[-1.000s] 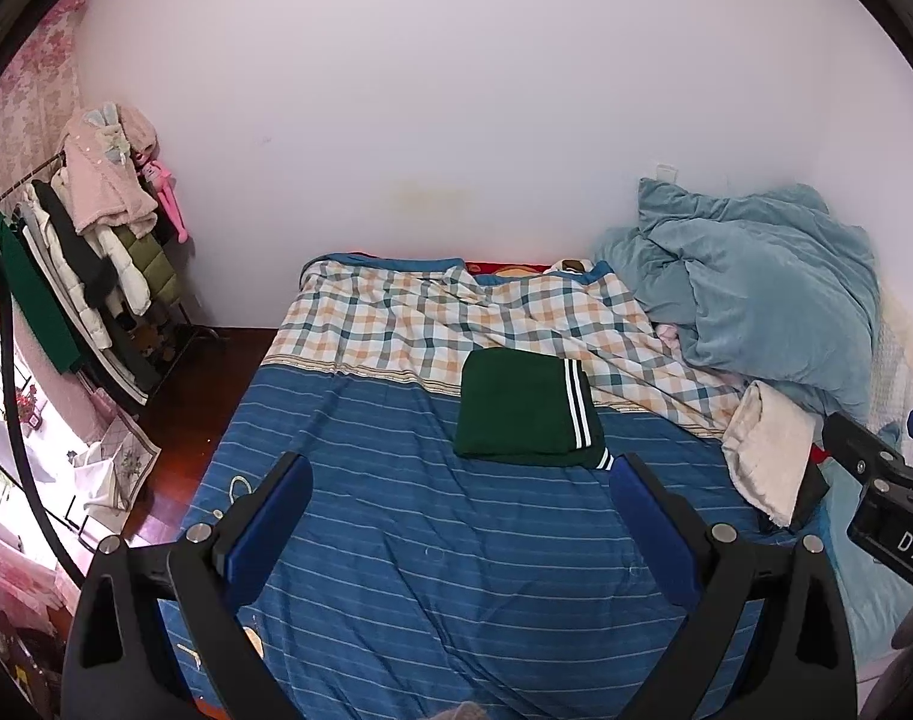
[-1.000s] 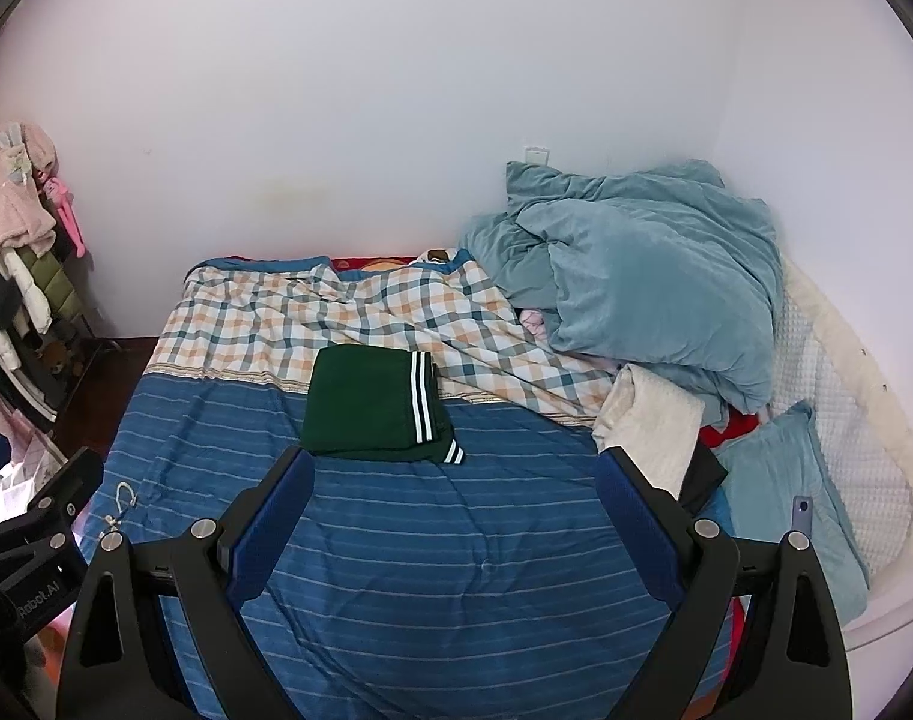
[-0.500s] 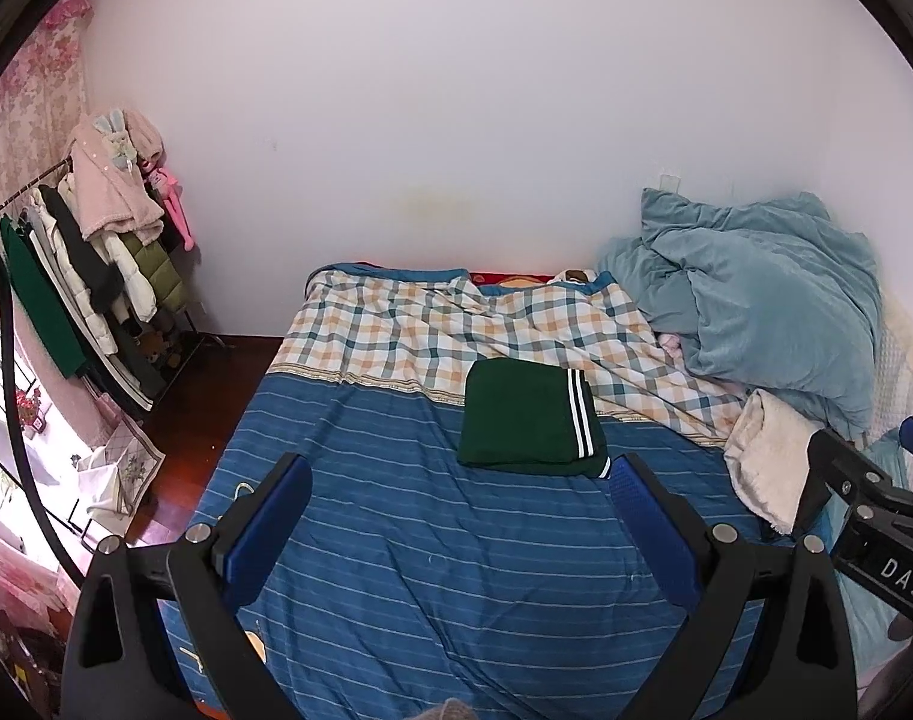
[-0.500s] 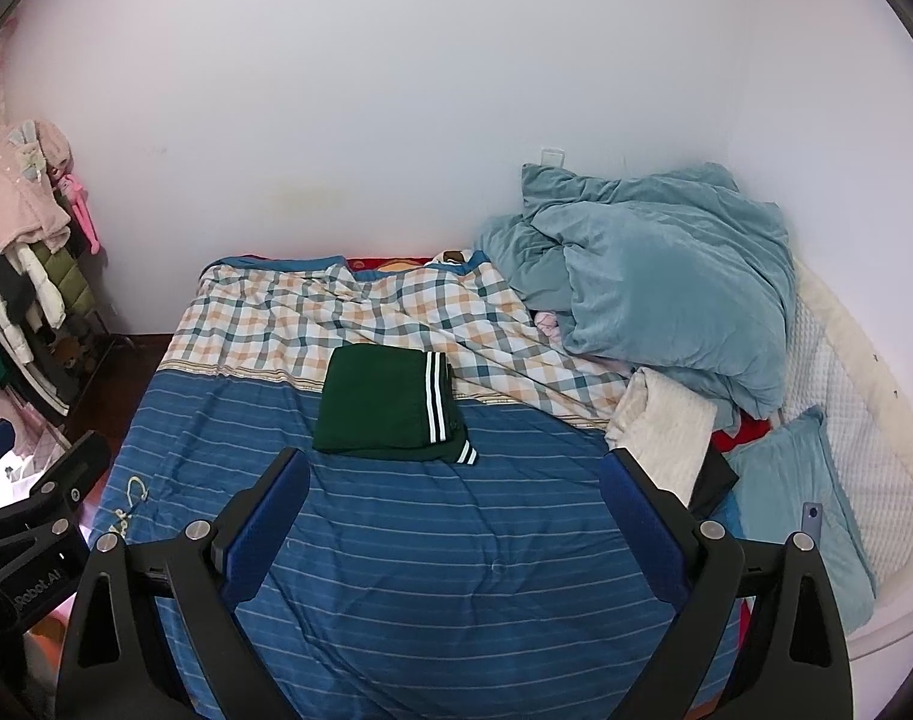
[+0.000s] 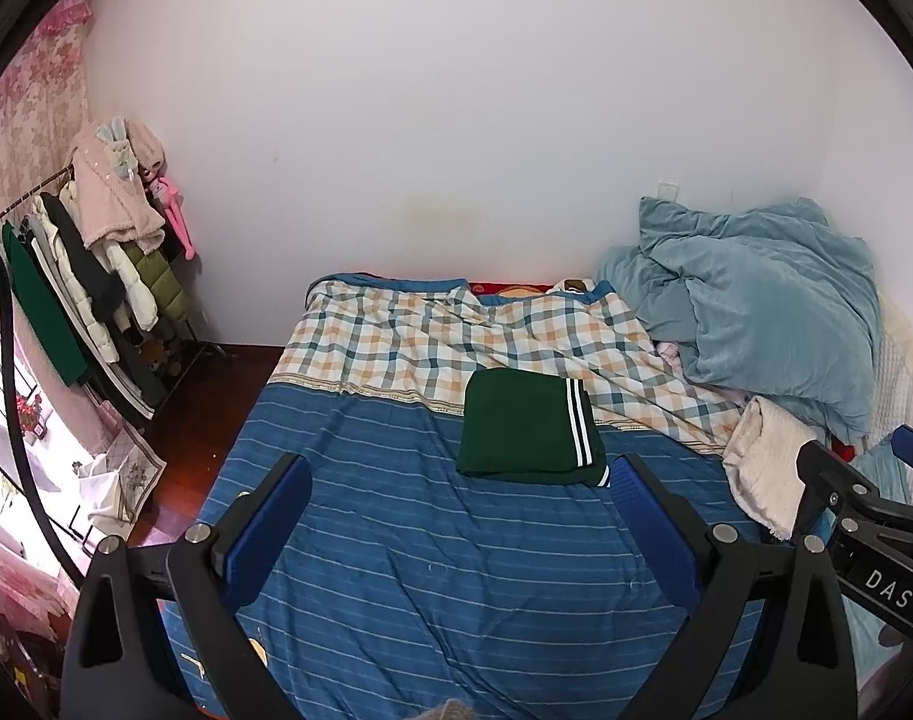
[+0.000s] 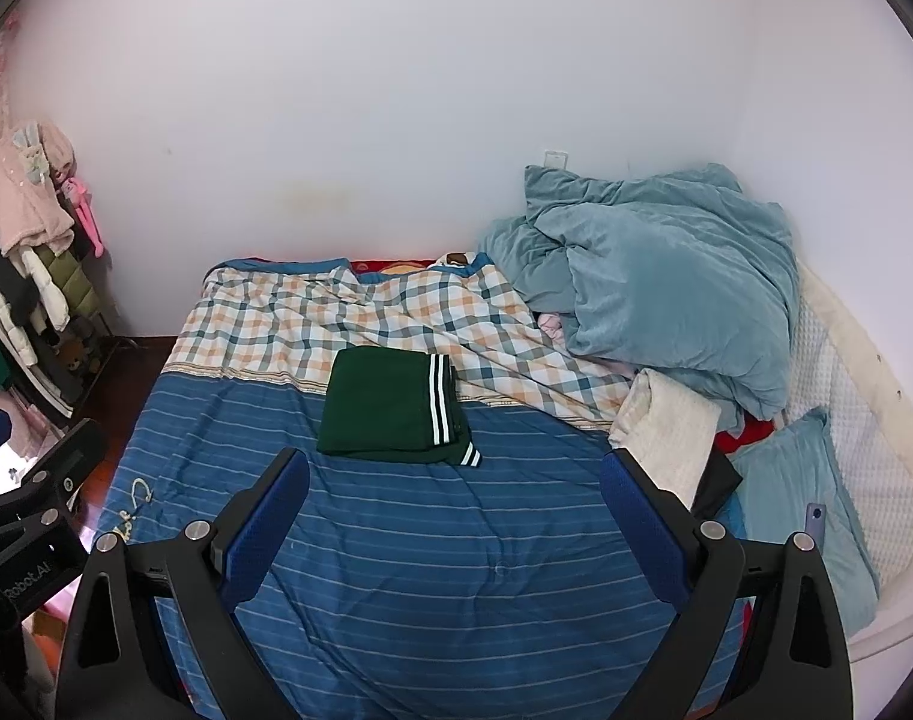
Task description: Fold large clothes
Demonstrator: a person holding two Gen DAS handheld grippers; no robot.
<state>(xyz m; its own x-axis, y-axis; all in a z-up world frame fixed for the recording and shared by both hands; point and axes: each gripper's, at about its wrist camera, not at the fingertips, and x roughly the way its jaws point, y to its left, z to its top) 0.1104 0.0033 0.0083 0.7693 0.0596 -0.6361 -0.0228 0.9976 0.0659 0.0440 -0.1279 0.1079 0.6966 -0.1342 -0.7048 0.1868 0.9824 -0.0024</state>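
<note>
A dark green garment (image 5: 525,423) with white stripes lies folded into a neat rectangle on the bed (image 5: 432,576), where the blue striped cover meets the checked part. My left gripper (image 5: 461,467) is held above the near half of the bed, open and with nothing in it. The same folded garment (image 6: 390,402) sits ahead of my right gripper (image 6: 453,459), which is also open and holding nothing. Neither gripper touches the cloth. Each gripper's body shows at the edge of the other's view.
A crumpled teal duvet (image 5: 768,312) is heaped at the bed's far right, with a folded cream cloth (image 5: 762,474) in front of it and a teal pillow (image 6: 798,510) beside. A clothes rack (image 5: 96,276) full of coats stands on the floor at the left.
Both views have drifted back a little from the bed. The green garment has not moved, and both grippers have stayed open.
</note>
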